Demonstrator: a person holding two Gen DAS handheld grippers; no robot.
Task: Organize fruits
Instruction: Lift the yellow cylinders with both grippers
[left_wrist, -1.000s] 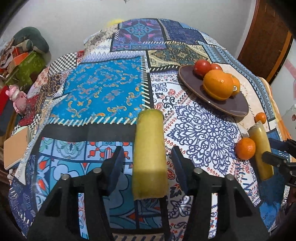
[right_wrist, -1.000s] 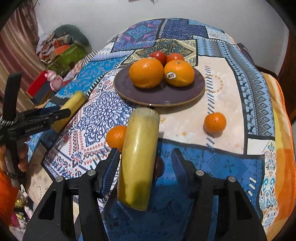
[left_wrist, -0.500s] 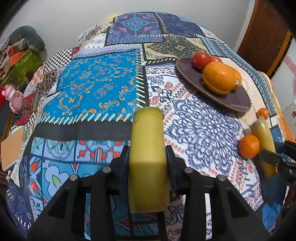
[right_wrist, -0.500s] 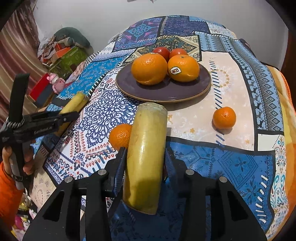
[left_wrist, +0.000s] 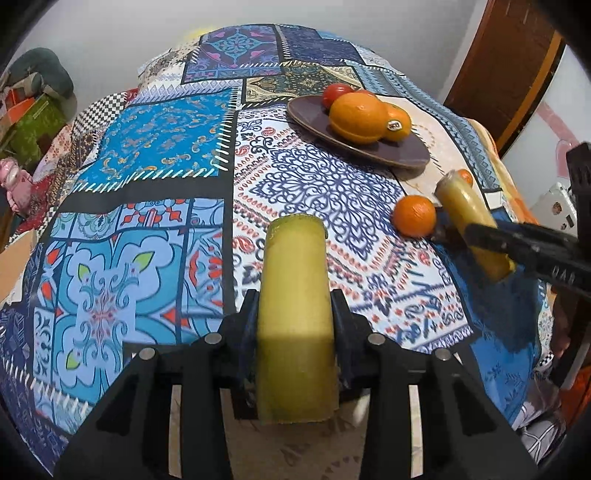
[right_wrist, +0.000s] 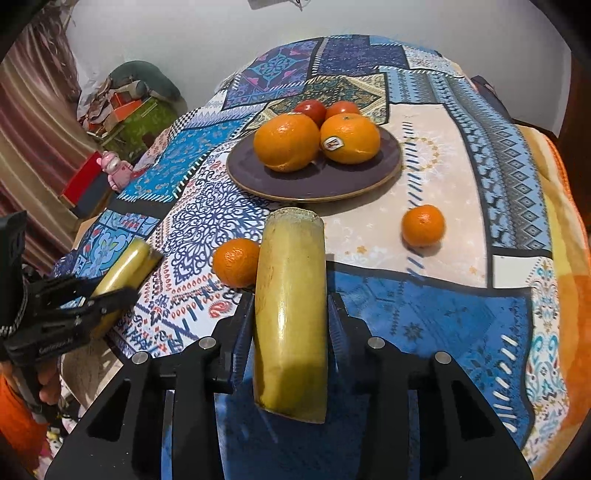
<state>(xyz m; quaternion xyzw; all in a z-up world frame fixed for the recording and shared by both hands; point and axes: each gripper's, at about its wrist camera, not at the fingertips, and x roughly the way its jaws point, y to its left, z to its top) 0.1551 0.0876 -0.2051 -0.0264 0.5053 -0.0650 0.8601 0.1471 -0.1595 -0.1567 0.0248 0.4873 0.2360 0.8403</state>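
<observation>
On the patchwork-clothed tabletop (right_wrist: 461, 155), a far plate (right_wrist: 317, 184) holds oranges, while each hand-held gripper, left (left_wrist: 295, 325) and right (right_wrist: 291, 325), pinches a yellow banana piece (left_wrist: 295, 314) (right_wrist: 290, 314) near two loose tangerines.

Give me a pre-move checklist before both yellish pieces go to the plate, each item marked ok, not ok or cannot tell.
1. Left gripper clamped on its yellow piece: ok, pads press both sides.
2. Right gripper clamped on its yellow piece: ok.
3. Free space on the purple plate: ok, the near part is bare; two oranges and two red fruits sit at the back.
4. Small orange beside the right piece: not ok, it looks to be touching and may roll.
5. Other small orange clear of the path: ok.
6. Pieces lifted off the cloth: cannot tell.
</observation>
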